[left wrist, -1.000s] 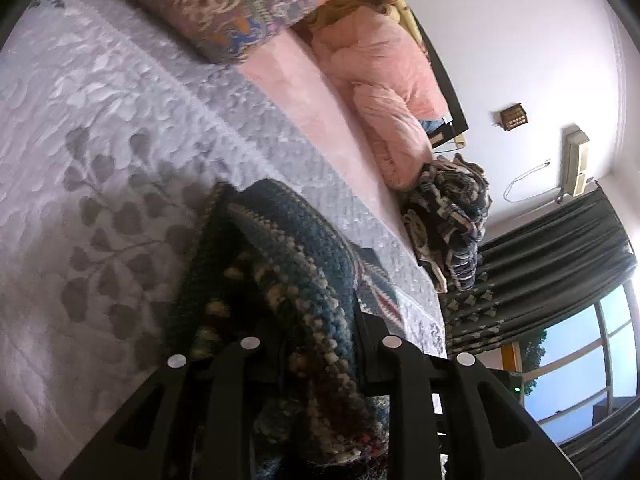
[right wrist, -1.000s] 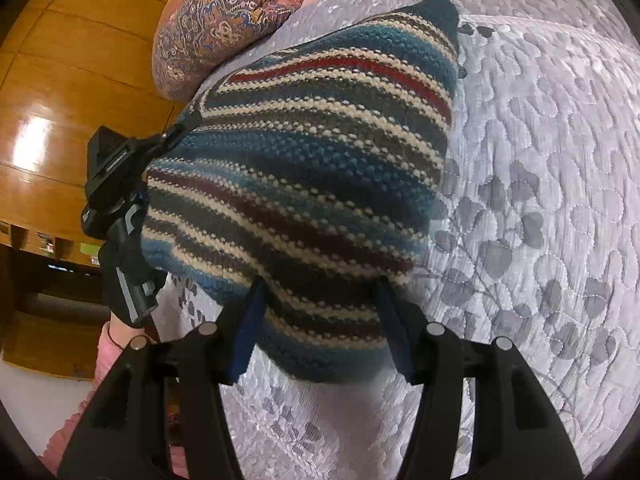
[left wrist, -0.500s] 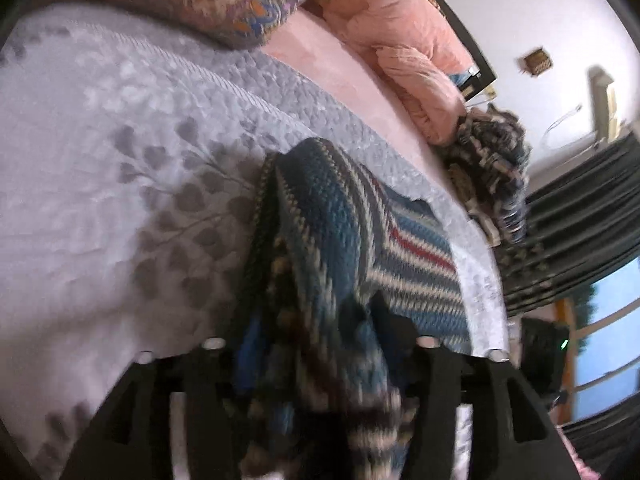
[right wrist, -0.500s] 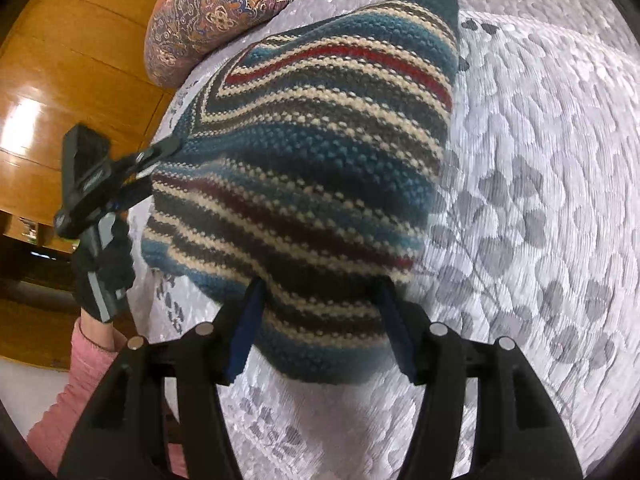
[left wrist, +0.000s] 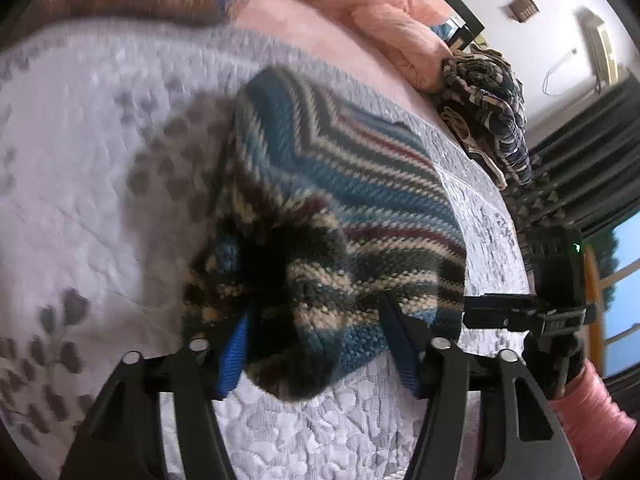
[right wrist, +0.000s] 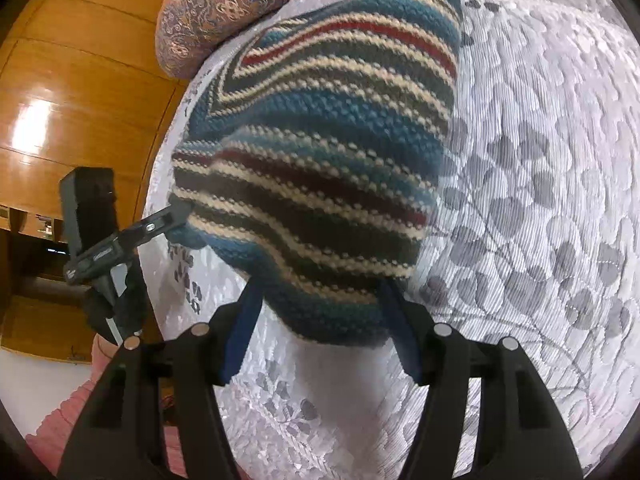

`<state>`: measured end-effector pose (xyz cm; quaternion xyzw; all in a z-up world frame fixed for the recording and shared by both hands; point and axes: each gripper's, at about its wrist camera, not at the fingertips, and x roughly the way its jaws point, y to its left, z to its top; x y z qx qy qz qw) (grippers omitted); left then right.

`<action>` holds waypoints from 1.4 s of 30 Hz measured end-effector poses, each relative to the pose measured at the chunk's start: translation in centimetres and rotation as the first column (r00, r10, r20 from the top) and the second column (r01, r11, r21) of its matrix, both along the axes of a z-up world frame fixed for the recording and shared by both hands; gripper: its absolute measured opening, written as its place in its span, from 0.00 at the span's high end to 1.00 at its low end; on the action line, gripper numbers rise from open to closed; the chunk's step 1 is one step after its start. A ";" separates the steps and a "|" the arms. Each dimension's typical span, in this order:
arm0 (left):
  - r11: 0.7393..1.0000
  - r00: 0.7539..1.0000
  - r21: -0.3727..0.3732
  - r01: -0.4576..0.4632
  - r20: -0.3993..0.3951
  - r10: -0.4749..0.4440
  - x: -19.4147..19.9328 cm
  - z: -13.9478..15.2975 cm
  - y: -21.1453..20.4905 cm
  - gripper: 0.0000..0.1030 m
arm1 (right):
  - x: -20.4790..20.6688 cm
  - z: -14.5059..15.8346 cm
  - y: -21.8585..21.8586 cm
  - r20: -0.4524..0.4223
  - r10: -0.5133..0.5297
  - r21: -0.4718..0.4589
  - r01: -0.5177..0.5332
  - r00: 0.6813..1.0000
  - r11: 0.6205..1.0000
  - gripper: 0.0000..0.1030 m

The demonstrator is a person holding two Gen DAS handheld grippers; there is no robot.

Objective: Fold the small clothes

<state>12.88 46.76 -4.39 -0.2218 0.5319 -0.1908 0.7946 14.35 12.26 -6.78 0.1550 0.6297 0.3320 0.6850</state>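
Nearest the left wrist camera, the left gripper (left wrist: 316,344) has its two black fingers, blue-padded, spread wide around the near corner of a striped knit garment (left wrist: 340,208); whether the pads press it cannot be told. In the right wrist view the right gripper (right wrist: 320,320) likewise straddles the garment's near rounded edge with fingers wide, contact unclear. The garment is thick, nubbly knit in teal, cream, dark red and black stripes, partly folded, its near part lifted. Its long axis runs away from both cameras, far corner pointing toward a paisley pillow (right wrist: 224,12). It lies on a pale grey quilted bedspread (right wrist: 540,160) with stitched leaf shapes. Farther off: a pink blanket (left wrist: 384,20), a crumpled patterned cloth heap (left wrist: 488,104), dark curtains (left wrist: 580,168).
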 end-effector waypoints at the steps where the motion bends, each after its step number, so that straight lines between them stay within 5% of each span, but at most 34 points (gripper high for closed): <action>1: 0.998 1.000 -0.056 0.003 -0.030 -0.005 0.2 -0.9 0.3 0.79 | 0.1 -0.2 0.2 -0.005 -0.006 0.000 0.006 1.000 1.000 0.40; 4: 0.992 1.000 -0.126 -0.009 -0.027 0.006 0.0 -1.2 1.0 0.89 | 0.4 -0.5 0.2 -0.012 -0.013 0.000 0.013 1.000 1.000 0.41; 11: 0.999 0.994 -0.016 0.036 0.104 -0.034 -0.6 2.6 3.4 0.91 | 0.3 -0.6 0.3 0.021 0.026 -0.017 -0.026 0.999 1.000 0.55; 17: 0.984 0.991 0.127 0.125 0.039 -0.131 -0.3 -1.2 1.7 0.91 | 0.1 -1.1 0.9 0.023 0.034 -0.068 -0.032 0.999 0.997 0.55; 25: 0.996 0.998 -0.065 0.057 0.001 -0.057 -0.2 -1.8 3.8 0.81 | -0.3 -0.9 1.5 0.049 0.053 -0.104 -0.048 0.997 0.993 0.52; 32: 0.994 0.997 -0.103 0.024 0.069 -0.017 -0.3 1.9 5.4 0.54 | 0.1 -0.2 0.8 0.051 0.010 -0.064 -0.006 0.999 0.998 0.43; 42: 0.991 0.990 -0.111 -0.079 0.106 0.091 5.2 2.3 5.1 0.51 | 0.3 -1.1 1.7 0.070 0.025 -0.103 -0.018 0.997 0.995 0.43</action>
